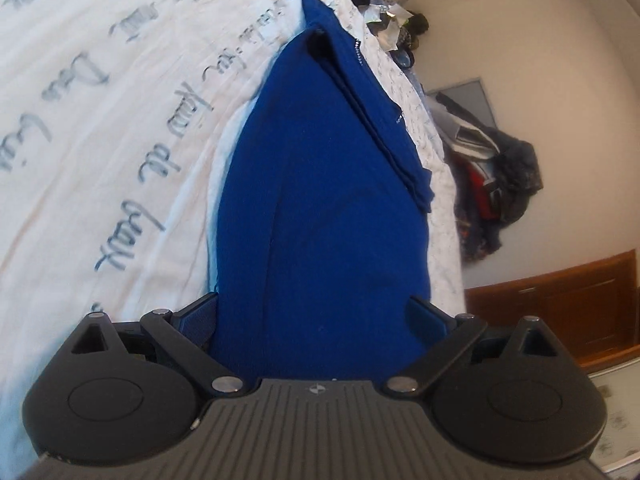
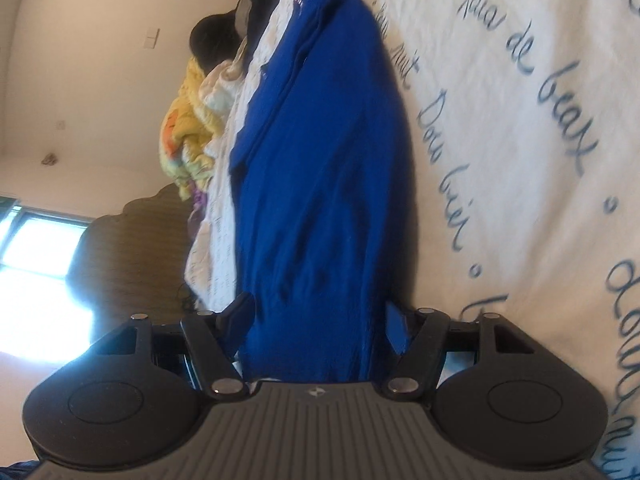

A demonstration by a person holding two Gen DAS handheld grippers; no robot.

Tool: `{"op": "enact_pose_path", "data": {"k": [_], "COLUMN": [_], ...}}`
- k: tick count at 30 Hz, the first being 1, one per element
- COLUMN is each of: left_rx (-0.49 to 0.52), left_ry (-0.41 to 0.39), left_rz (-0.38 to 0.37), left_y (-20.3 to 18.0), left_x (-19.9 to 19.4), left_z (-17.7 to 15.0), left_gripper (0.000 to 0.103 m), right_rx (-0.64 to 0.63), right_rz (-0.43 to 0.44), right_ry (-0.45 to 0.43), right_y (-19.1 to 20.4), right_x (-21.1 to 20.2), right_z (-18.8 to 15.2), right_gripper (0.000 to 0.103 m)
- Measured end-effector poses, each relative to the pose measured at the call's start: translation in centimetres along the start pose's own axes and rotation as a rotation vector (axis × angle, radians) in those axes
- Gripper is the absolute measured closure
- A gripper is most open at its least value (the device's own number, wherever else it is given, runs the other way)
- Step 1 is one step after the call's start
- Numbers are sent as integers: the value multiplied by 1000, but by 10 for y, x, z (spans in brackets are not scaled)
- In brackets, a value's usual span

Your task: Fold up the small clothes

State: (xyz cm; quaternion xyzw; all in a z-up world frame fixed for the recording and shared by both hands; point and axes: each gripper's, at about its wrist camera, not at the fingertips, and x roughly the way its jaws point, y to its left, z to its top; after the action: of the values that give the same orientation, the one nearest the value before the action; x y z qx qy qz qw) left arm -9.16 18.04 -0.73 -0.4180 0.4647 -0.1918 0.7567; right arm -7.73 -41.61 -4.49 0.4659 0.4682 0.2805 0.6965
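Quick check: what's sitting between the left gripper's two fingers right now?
The blue garment: in the left wrist view its near end fills the gap of the left gripper, jaws wide, pads apparently not pressing. White bedsheet lies beneath.

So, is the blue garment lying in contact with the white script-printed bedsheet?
Touching. The left wrist view shows the blue garment flat on the white script-printed bedsheet, no gap along its edge.

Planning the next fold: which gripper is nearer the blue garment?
Neither clearly: the left gripper and right gripper each straddle the blue garment's near edge, jaws open.
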Motion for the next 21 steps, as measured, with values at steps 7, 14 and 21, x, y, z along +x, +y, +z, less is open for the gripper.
{"op": "enact_pose_path", "data": {"k": [7, 14, 21], "left_rx": [52, 172, 339], "left_ry": [-12, 19, 71], "left_rz": [48, 222, 354], "left_y": [-12, -41, -49], "left_x": [6, 12, 26], "left_z": [-24, -24, -36], "left_gripper": [26, 99, 92], "right_rx": [3, -109, -202], "right_rz": [-18, -181, -321], "right_ry": [-30, -20, 6], "right_y": [2, 19, 21], "right_x": [6, 3, -28], "right_z": [-8, -10, -16], "right_gripper": [49, 99, 100]}}
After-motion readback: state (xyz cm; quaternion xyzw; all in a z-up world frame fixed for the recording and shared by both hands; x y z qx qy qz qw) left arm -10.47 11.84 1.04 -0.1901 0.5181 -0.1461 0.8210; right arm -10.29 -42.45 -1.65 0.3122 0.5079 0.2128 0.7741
